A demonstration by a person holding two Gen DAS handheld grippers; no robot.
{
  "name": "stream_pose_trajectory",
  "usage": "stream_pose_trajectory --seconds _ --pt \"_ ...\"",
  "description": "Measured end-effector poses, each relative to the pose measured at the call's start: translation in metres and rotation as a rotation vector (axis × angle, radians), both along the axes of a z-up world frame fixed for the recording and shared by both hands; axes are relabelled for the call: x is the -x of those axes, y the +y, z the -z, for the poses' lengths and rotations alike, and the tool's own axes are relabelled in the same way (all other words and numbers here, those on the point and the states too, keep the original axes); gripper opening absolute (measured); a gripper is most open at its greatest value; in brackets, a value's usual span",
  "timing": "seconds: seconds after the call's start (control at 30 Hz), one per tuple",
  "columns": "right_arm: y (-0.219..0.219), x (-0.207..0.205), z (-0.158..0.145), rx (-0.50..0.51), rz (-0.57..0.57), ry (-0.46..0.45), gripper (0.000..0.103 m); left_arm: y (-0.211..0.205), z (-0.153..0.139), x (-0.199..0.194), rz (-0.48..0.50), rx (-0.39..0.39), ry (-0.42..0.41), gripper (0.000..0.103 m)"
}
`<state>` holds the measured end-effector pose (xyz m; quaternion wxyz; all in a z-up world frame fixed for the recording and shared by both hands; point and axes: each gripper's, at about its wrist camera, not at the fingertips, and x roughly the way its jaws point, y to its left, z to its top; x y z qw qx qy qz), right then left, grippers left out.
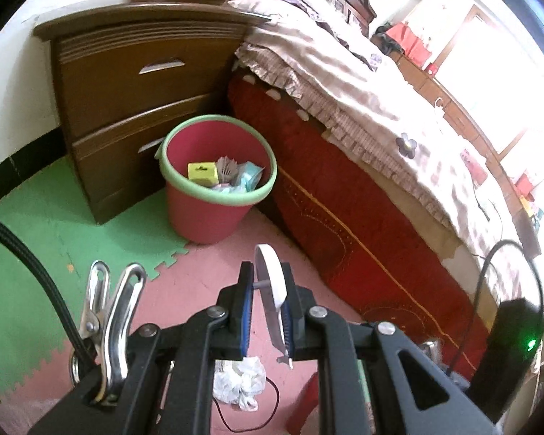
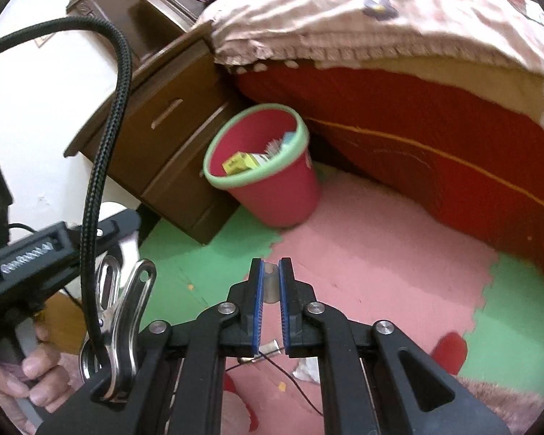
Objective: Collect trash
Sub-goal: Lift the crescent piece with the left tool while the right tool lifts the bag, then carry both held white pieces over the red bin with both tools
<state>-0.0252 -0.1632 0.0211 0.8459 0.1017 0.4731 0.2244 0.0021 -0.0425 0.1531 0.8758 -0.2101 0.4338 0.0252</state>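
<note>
pink and green foam floor lies under both my tongs. my left tongs (image 1: 266, 311) pinch a white disc (image 1: 271, 282) edge-on so it can't slip; my right tongs (image 2: 271, 301) clamp a small clear scrap (image 2: 271, 282). ahead, by the dresser (image 1: 127, 83), waits the red bin (image 1: 214, 185), already holding trash.

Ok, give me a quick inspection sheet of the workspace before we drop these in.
Surface: pink and green foam mats.
Job's things: red bin with green rim, trash inside; crumpled tissue on floor.
Clutter: red stool.
Grippers: left gripper shut on white flat piece; right gripper shut on small clear piece.
Cables: braided cable; thin wire on floor.
Surroundings: nightstand, bed.
</note>
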Motion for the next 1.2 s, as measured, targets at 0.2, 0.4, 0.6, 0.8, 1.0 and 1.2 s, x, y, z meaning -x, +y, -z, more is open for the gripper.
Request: stream_pose_trajectory --seconds 0.2,0.4,0.6,0.8,1.0,1.2 --pt "0.025 -0.05 -0.024 0.028 -0.067 -0.024 0.01 0.016 -0.005 -0.042 -0.003 -0.042 0.004 0.014" --pt "0.047 -0.103 -0.033 0.081 -0.126 -0.065 0.01 0.035 -0.001 -0.092 -0.024 -0.063 0.0 0.014" --pt "0.067 -0.15 -0.009 0.083 -0.139 -0.055 0.01 0.048 0.016 -0.145 -0.022 -0.06 -0.013 0.014" --pt "0.086 -0.186 0.025 0.023 -0.109 -0.007 0.01 0.061 0.05 -0.186 -0.033 -0.024 0.017 0.014" --pt "0.103 -0.217 0.048 -0.008 -0.068 0.028 0.01 0.073 0.077 -0.21 -0.035 -0.007 0.068 0.014" --pt "0.115 -0.229 0.067 0.03 -0.069 0.052 0.01 0.082 0.107 -0.229 -0.075 0.014 0.137 0.014"
